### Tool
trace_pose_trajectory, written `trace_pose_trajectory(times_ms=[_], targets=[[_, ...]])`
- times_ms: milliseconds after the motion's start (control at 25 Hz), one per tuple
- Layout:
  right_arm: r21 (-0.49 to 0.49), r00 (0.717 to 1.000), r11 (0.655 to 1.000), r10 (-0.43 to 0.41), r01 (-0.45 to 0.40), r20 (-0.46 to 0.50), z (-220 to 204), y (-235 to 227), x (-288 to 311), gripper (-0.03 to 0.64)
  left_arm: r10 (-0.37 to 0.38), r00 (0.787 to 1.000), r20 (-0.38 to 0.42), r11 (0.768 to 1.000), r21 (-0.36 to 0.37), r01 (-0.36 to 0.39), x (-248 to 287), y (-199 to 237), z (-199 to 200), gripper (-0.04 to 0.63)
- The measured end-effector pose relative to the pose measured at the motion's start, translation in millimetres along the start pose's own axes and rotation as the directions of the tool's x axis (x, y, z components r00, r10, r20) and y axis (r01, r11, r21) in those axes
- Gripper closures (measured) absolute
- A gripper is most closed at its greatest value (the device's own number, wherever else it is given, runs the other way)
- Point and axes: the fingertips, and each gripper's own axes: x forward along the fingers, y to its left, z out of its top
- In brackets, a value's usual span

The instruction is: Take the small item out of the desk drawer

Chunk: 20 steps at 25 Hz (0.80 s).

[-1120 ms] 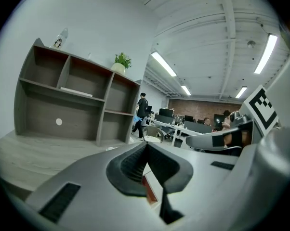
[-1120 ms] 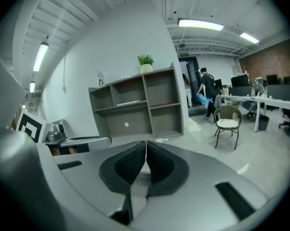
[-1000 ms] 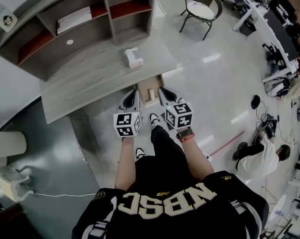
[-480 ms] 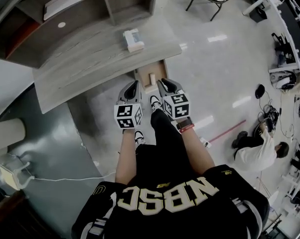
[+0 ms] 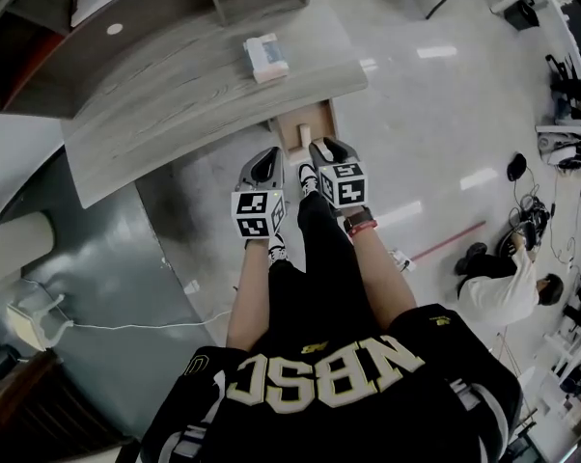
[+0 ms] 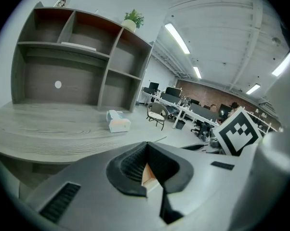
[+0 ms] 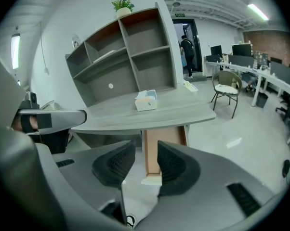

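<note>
Big pale letters reading "NBSC" are running across the person's black jersey [image 5: 324, 379], shown upside down in the head view. Each claw is carrying a cube of black-and-white square markers, which bear no words. The tissue box [image 5: 264, 56] lying on the grey wooden counter [image 5: 175, 95] is showing print too small to read, and so is the green sign [image 7: 179, 15] over the far doorway. The left claw [image 5: 268, 154] is hanging in front of the counter with its pads pressed together at the tips. A tan sliver is showing through the gap behind them, and it cannot be told what it is. The right claw [image 5: 321, 146] is standing spread, its jaws having just been opening, with nothing pinched. The open drawer [image 7: 146, 153] is showing through the gap beyond its pads. The small item [image 5: 305, 131], a pale block, is standing inside that drawer under the counter's edge, close ahead of the right claw. The claw is covering the drawer's near end in the head view, and the right gripper view is not making the block out clearly.
</note>
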Motion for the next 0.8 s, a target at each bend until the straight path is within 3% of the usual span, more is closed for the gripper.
trace_pose_trajectory(times_ms=[800], targets=[[0.073, 0.989, 0.997, 0.027, -0.017, -0.149, -68.7, -39.4, 84.1, 0.379, 0.007, 0.995, -0.096, 0.999, -0.051, -0.012, 46.0, 9.8, -45.1, 0.583]])
